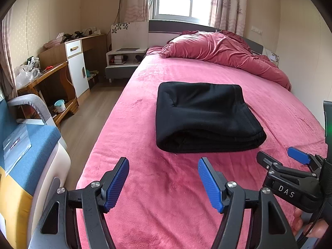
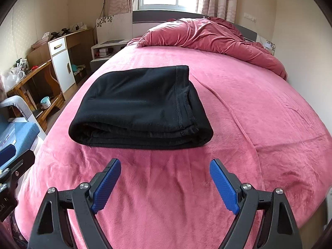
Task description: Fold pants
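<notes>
The black pants (image 1: pixel 205 117) lie folded into a flat rectangular stack on the pink bed cover (image 1: pixel 166 186); they also show in the right wrist view (image 2: pixel 143 108). My left gripper (image 1: pixel 164 162) is open and empty, held above the cover just short of the stack's near edge. My right gripper (image 2: pixel 165 165) is open and empty, also just short of the stack's near edge. The right gripper also shows at the right of the left wrist view (image 1: pixel 278 155), to the right of the stack.
A crumpled red duvet (image 1: pixel 224 49) lies at the head of the bed. A nightstand (image 1: pixel 122 60), a white cabinet (image 1: pixel 76 68) and a wooden desk (image 1: pixel 41 81) stand along the left wall. A blue chair (image 1: pixel 25 145) is at the near left.
</notes>
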A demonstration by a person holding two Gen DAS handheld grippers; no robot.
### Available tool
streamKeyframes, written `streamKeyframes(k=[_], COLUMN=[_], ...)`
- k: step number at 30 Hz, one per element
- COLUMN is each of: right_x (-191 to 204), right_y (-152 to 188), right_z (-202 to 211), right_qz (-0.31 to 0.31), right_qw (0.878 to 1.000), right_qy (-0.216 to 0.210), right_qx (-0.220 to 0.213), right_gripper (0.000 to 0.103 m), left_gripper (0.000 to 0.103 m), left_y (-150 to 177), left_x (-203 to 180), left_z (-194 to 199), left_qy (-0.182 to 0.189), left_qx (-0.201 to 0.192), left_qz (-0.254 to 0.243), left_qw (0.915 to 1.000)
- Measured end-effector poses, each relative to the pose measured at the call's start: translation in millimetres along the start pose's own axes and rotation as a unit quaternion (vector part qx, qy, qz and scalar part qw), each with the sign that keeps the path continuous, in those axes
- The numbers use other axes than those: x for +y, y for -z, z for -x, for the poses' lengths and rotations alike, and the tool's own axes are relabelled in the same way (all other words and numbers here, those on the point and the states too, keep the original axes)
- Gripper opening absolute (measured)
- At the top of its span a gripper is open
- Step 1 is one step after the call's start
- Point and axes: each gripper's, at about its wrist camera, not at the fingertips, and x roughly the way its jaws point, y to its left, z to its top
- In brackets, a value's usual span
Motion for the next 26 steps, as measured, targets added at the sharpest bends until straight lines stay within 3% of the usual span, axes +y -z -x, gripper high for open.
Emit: streamKeyframes(k=[18,26], right_x=[0,-3], right_y=[1,5], right_z=[-2,-7], right_qz=[0.0,-0.002], right_qw=[1.0,1.0], right_qy=[0.0,0.002], right_qx=[0.002,0.009], right_gripper=[0.088,0.088], left_gripper=[0.07,0.07], left_y=[0,3], left_x=[0,11], left_z=[0,-7], left_qy=[0.002,0.029], left_qx=[0.001,0.006], left_qz=[0.001,0.026], left_qw=[1.0,0.9992])
